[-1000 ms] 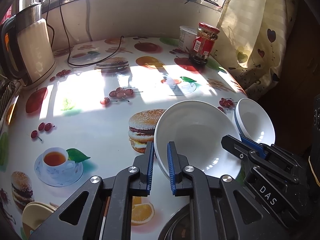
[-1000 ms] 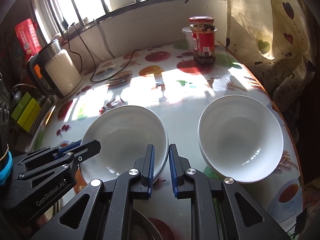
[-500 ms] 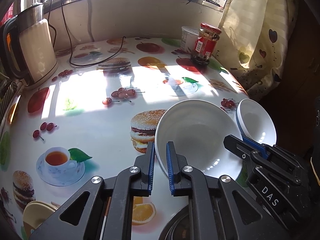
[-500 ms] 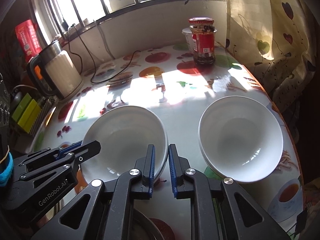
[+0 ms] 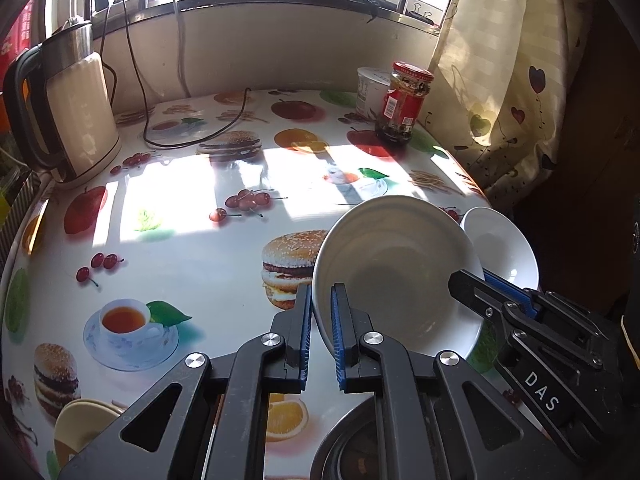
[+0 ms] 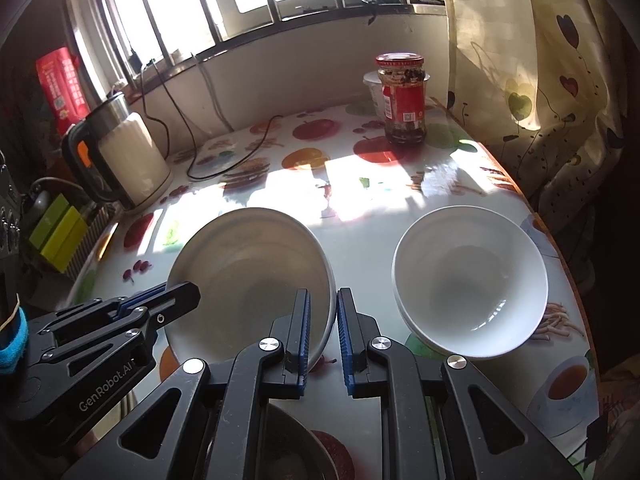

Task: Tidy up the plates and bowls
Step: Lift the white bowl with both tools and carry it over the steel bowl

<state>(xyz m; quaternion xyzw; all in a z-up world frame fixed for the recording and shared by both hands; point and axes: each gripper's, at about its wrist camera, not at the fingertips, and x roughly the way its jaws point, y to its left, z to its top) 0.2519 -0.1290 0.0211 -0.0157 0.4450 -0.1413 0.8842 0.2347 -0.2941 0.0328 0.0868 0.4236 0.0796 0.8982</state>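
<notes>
Both grippers grip one white bowl [image 5: 394,276], tilted and lifted off the table. My left gripper [image 5: 320,334] is shut on its left rim. My right gripper [image 6: 323,330] is shut on its right rim; the bowl also shows in the right wrist view [image 6: 250,276]. A second white bowl [image 6: 470,286] sits on the table to the right; it seems stacked on another bowl and also shows in the left wrist view [image 5: 500,246]. A metal bowl [image 5: 352,448] lies below the grippers, mostly hidden.
An electric kettle [image 5: 70,112] with its cord stands at the back left. A red-lidded jar [image 5: 404,102] and a white tub [image 5: 372,90] stand at the back right. A curtain [image 6: 540,80] hangs past the table's right edge. A beige dish [image 5: 80,426] lies at the near left.
The held bowl has tilted up and risen off the table with both grippers. The view has pulled back slightly; the second bowl has not moved.
</notes>
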